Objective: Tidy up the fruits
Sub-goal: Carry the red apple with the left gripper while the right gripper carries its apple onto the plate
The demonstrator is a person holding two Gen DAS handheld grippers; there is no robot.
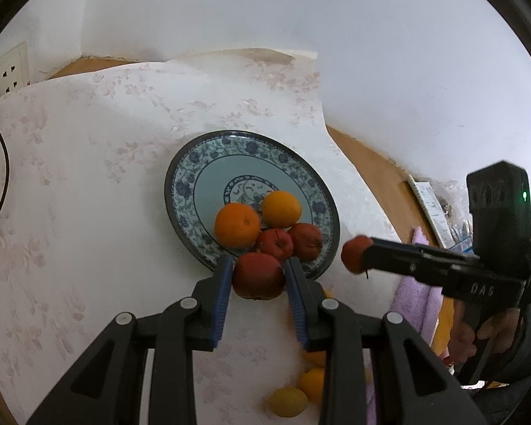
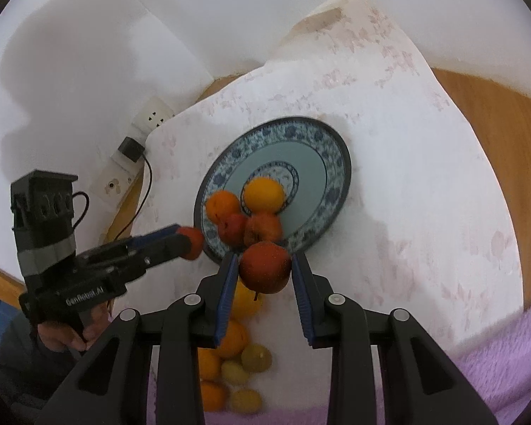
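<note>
A blue-patterned plate (image 1: 209,156) (image 2: 332,148) sits on the floral cloth and holds two oranges (image 1: 237,225) (image 2: 263,193) and two red apples (image 1: 306,241) (image 2: 263,226). My left gripper (image 1: 258,272) is shut on a red apple (image 1: 258,276) just at the plate's near rim; it also shows in the right wrist view (image 2: 191,242). My right gripper (image 2: 264,269) is shut on another red apple (image 2: 264,265) above the plate's near edge; it shows in the left wrist view (image 1: 354,253).
Several oranges (image 2: 235,340) and lemons (image 2: 256,356) (image 1: 287,402) lie on the cloth below the grippers. A purple towel (image 2: 495,364) lies at the near right. A wall socket (image 1: 9,71) with a black cable (image 1: 1,145) is at the far left.
</note>
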